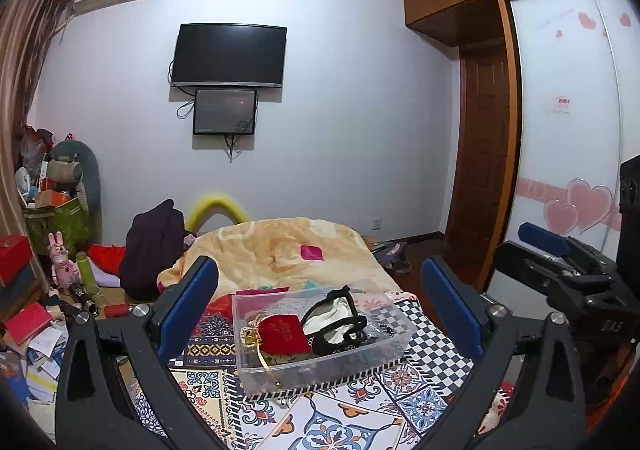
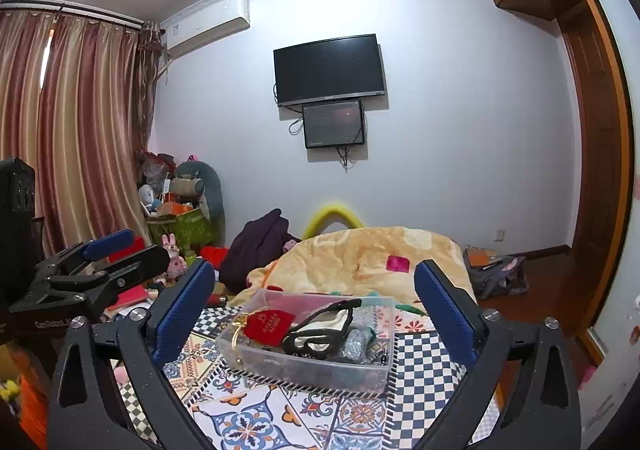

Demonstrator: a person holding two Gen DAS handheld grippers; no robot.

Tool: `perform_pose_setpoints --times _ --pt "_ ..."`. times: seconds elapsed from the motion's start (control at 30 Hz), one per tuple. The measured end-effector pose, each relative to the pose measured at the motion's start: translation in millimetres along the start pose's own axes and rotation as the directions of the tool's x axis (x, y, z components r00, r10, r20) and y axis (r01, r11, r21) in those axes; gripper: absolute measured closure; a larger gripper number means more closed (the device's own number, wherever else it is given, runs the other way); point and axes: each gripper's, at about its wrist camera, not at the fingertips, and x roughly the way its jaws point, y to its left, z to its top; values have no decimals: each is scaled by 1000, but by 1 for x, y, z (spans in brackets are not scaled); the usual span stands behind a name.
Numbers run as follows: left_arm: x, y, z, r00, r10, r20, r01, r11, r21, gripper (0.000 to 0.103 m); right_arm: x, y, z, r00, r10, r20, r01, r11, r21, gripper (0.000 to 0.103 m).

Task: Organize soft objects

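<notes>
A clear plastic bin (image 1: 362, 362) (image 2: 280, 364) sits on the patterned cloth of the bed. Inside lie a red pouch with a gold cord (image 1: 284, 334) (image 2: 268, 324), a black-and-white fabric piece (image 1: 334, 316) (image 2: 320, 330) and small glittery items (image 2: 354, 344). My left gripper (image 1: 320, 310) is open and empty, its blue pads either side of the bin, held above and short of it. My right gripper (image 2: 314, 310) is open and empty, likewise framing the bin. Each gripper shows at the edge of the other's view, the right one (image 1: 560, 266) and the left one (image 2: 100, 262).
A cream blanket (image 1: 280, 246) (image 2: 360, 254) is heaped behind the bin, a pink cloth (image 1: 312, 252) (image 2: 397, 262) on it. Dark clothing (image 1: 152, 246) lies at the left. Floor clutter, plush toys and a green bag (image 1: 60, 221) fill the left corner. Wardrobe (image 1: 568, 129) at right.
</notes>
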Motion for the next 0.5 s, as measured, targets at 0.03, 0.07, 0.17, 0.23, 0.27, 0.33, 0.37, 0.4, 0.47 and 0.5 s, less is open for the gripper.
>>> perform_pose_setpoints --times 0.03,0.07,0.17,0.23,0.27,0.33,0.37,0.4,0.47,0.5 --pt "1 0 -1 1000 -1 -2 1 1000 -1 0 -1 0 -1 1000 -1 2 1 1000 -1 1" --pt "1 0 -2 1000 -2 -4 2 1000 -2 0 -3 0 -2 1000 -2 3 2 1000 -3 0" --pt "2 0 -4 1000 -3 -8 3 1000 -4 0 -5 1 -4 1000 -6 -1 6 1000 -7 0" --pt "3 -1 -4 1000 1 -9 -1 1000 1 0 -3 2 -4 1000 -8 -5 8 1000 -6 0" --pt "3 -1 -5 1000 2 -8 -2 1000 3 0 -3 1 -5 1000 -7 -7 7 1000 -5 0" --pt "3 -2 -6 1000 3 -9 -2 1000 6 0 -2 1 -4 1000 -9 -9 9 1000 -2 0" --pt "3 -3 -6 1000 1 -10 -1 1000 5 0 -3 -1 -5 1000 -10 -9 10 1000 1 0" --pt "3 -3 -6 1000 0 -10 0 1000 5 0 -3 -2 -5 1000 -10 -10 10 1000 4 0" --pt "3 -2 -6 1000 -1 -11 1 1000 2 0 -3 -3 -5 1000 -10 -11 10 1000 7 0" --pt "3 -2 -7 1000 -3 -11 3 1000 -1 0 -3 -3 -5 1000 -11 -12 11 1000 6 0"
